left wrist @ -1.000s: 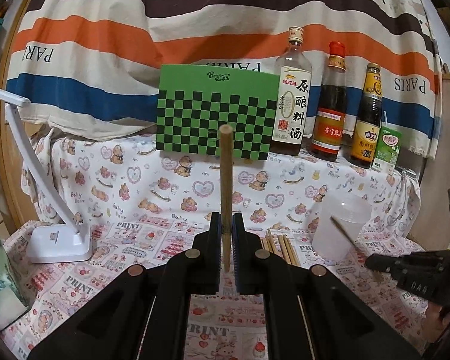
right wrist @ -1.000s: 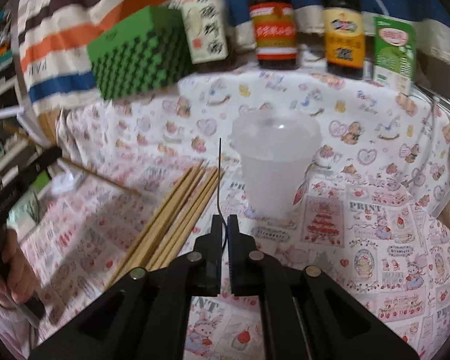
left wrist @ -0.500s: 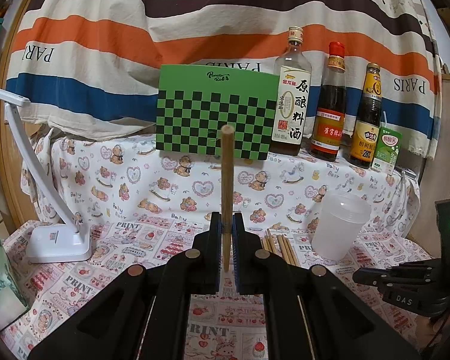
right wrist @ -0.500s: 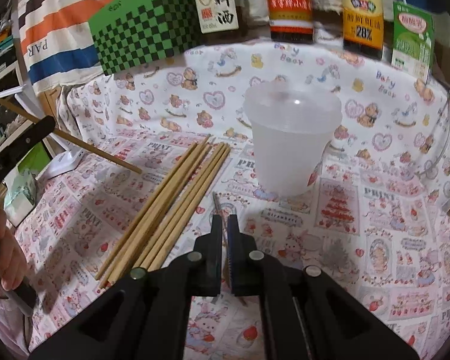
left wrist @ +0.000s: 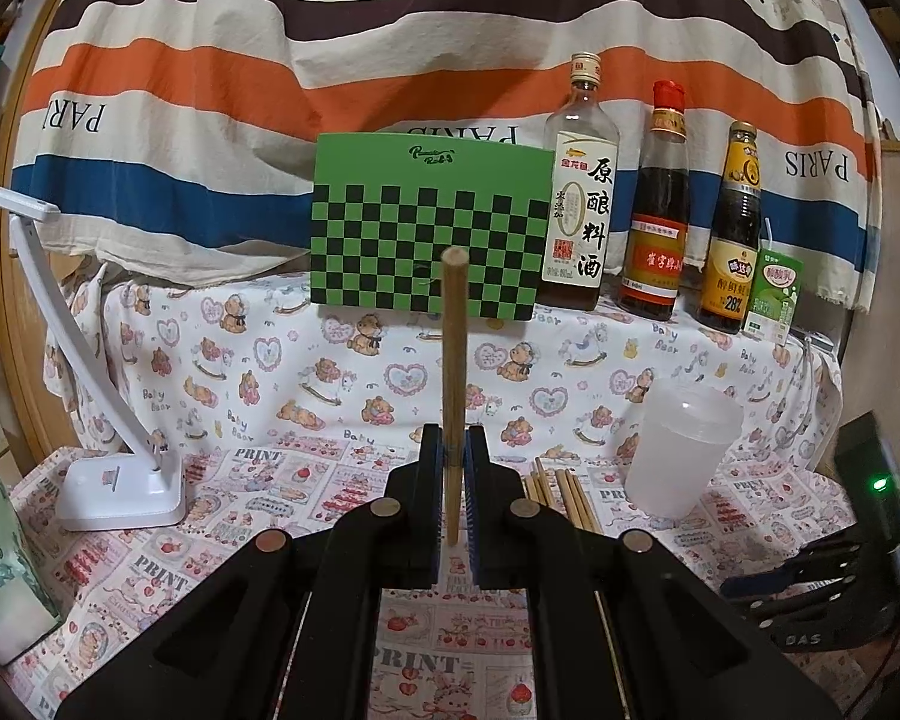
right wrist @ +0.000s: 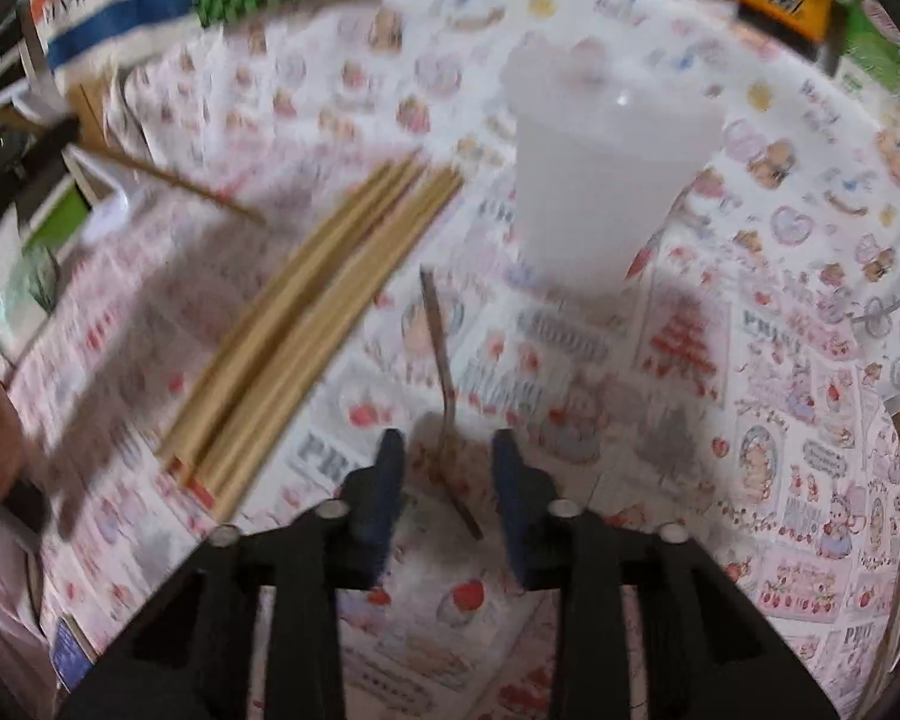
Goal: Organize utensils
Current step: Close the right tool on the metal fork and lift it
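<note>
My left gripper (left wrist: 453, 456) is shut on a wooden chopstick (left wrist: 453, 360) that sticks out forward and up, above the table. My right gripper (right wrist: 444, 456) is open, low over the cloth; a thin chopstick (right wrist: 444, 384) lies loose between its fingers. A bundle of several wooden chopsticks (right wrist: 306, 324) lies on the cloth to its left; their ends also show in the left wrist view (left wrist: 561, 492). A frosted plastic cup (right wrist: 606, 156) stands upright just beyond, empty as far as I can see; it also shows in the left wrist view (left wrist: 681, 450). The right wrist view is blurred.
A green checkered box (left wrist: 429, 234), three sauce bottles (left wrist: 654, 210) and a small green carton (left wrist: 774, 294) stand on the raised back ledge. A white desk lamp (left wrist: 120, 486) stands at the left. A green-white packet (left wrist: 0, 564) lies at the near left.
My right gripper has dropped toward the cloth and opened, letting go of its thin chopstick, which now lies between the fingers. My left gripper has stayed still with its chopstick.
</note>
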Tool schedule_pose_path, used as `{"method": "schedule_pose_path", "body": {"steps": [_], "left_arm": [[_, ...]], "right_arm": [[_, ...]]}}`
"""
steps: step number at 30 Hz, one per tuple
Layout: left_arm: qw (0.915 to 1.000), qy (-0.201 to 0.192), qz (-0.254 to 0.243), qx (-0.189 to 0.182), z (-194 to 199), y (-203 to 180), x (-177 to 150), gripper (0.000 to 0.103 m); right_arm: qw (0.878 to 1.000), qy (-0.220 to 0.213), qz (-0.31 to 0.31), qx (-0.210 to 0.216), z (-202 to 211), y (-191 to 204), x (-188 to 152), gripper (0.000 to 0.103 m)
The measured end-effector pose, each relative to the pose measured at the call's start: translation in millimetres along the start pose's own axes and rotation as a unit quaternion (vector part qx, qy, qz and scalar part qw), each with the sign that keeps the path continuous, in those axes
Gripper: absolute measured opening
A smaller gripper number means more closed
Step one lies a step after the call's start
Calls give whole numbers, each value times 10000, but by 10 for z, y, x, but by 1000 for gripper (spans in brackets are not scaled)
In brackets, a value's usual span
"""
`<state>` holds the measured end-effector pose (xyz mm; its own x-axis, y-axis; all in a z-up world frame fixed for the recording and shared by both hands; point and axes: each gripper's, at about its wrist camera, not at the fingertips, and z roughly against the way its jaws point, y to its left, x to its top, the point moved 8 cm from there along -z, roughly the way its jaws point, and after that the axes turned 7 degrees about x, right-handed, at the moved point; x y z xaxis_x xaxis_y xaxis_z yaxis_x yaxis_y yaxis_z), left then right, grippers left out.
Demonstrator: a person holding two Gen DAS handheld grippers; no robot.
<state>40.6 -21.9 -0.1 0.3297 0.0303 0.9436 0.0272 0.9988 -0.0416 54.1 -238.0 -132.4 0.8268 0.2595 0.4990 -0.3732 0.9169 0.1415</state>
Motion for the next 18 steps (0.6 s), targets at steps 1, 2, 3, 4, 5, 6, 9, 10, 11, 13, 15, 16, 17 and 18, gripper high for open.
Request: {"method": "schedule_pose_path", "body": {"steps": [1, 2, 3, 4, 5, 6, 9, 10, 11, 13, 15, 16, 17, 18], "left_arm": [[10000, -3, -12, -2, 1, -8, 0, 5], [10000, -5, -23, -4, 1, -11, -1, 5], [10000, -7, -27, -1, 2, -14, -1, 5], [10000, -7, -27, -3, 3, -15, -2, 5], [10000, -3, -23, -12, 3, -18, -1, 5], [10000, -3, -23, -17, 2, -18, -4, 5], [10000, -1, -16, -21, 2, -21, -3, 5], [10000, -3, -19, -21, 3, -23, -3, 5], [10000, -5, -24, -12, 1, -20, -4, 5], [10000, -2, -25, -10, 1, -21, -4, 5], [10000, -2, -29, -6, 3, -25, -5, 5], [10000, -9, -27, -3, 3, -19, -3, 5], [10000, -5, -29, -14, 1, -19, -3, 5], [10000, -6, -29, -13, 1, -20, -4, 5]], "right_arm": [[9999, -25, 51, -97, 9, -14, 8, 22], [9999, 3, 73, -118, 10, -10, 4, 13], [9999, 2, 87, -50, 10, 1, 5, 5], [9999, -32, 110, -4, 18, 17, 13, 3], [9999, -121, 115, -34, 33, 23, 27, 3], [9994, -324, 107, -89, 76, 19, 58, 3], [9946, -983, 115, -299, 298, -8, 146, 3], [9920, -1226, 100, -281, 408, -10, 180, 3], [9897, -1412, 52, -248, 483, -24, 222, 3], [9820, -1886, -84, -95, 693, -52, 301, 3], [9741, -2252, -171, -134, 866, -101, 327, 3], [9702, -2408, -214, -172, 939, -133, 338, 3], [9660, -2568, -237, -177, 1022, -155, 351, 3], [9640, -2646, -220, -148, 1070, -185, 374, 3]]}}
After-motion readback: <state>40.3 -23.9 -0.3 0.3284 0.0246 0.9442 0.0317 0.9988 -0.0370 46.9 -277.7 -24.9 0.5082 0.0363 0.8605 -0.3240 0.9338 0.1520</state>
